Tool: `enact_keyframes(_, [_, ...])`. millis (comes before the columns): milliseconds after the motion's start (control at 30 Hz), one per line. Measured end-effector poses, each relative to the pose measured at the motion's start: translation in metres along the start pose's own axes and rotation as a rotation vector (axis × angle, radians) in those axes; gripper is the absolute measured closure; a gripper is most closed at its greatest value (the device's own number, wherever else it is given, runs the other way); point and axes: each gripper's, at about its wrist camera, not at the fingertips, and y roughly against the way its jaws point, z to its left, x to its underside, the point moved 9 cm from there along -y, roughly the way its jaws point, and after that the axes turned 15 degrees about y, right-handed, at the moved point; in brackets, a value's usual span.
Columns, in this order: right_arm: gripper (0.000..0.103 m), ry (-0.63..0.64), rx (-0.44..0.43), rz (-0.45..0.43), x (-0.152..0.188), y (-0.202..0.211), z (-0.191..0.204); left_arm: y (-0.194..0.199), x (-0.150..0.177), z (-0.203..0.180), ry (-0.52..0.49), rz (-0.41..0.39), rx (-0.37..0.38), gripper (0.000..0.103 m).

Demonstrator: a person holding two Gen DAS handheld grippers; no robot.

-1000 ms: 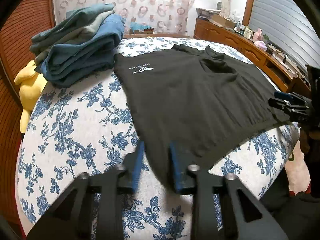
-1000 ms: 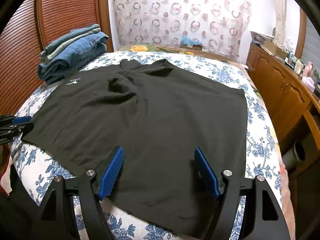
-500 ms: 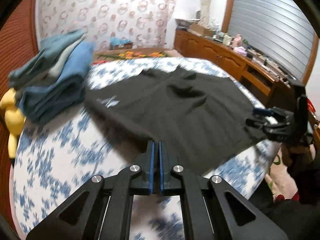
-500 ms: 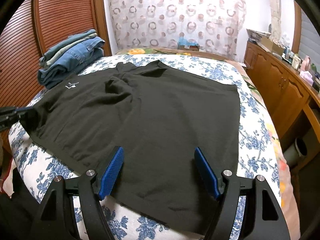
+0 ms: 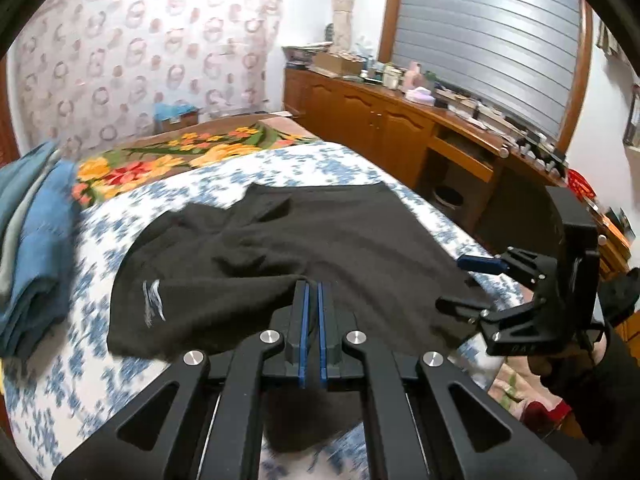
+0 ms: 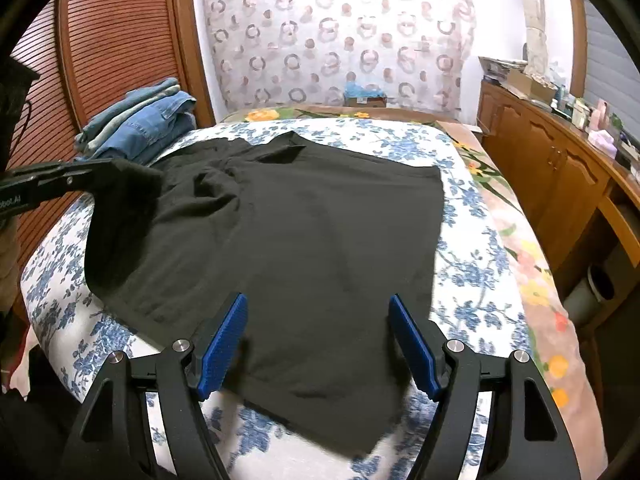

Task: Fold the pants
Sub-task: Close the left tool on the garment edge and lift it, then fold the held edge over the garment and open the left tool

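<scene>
Black shorts lie spread on the blue-flowered bed. My left gripper is shut on their left edge and holds it raised, so the cloth folds over toward the middle; a white logo shows on the lifted part. In the right wrist view the left gripper comes in from the left, holding the raised cloth. My right gripper is open, its blue pads low over the shorts' near edge. It also shows in the left wrist view.
A stack of folded jeans sits at the bed's far left by the slatted wooden door. A wooden dresser with clutter runs along the right. A flowered blanket lies beyond the bed.
My left gripper closed on the left edge of the shorts, lifted it and carried it right. The right gripper stayed open over the near edge.
</scene>
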Motion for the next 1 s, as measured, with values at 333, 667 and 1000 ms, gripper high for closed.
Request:
enact_keyframes(333, [0.028, -0.038, 0.010, -0.014, 0.012, 0.010, -0.021, -0.013, -0.013, -0.048, -0.057, 0.018, 0.046, 0.098])
enact_keyframes(667, [0.028, -0.042, -0.005, -0.027, 0.007, 0.006, -0.019, -0.006, -0.013, -0.029, -0.013, -0.008, 0.001, 0.051])
enact_keyframes(1000, [0.028, -0.031, -0.040, -0.072, -0.018, -0.004, 0.003, 0.032, -0.015, 0.014, 0.031, -0.101, -0.044, 0.034])
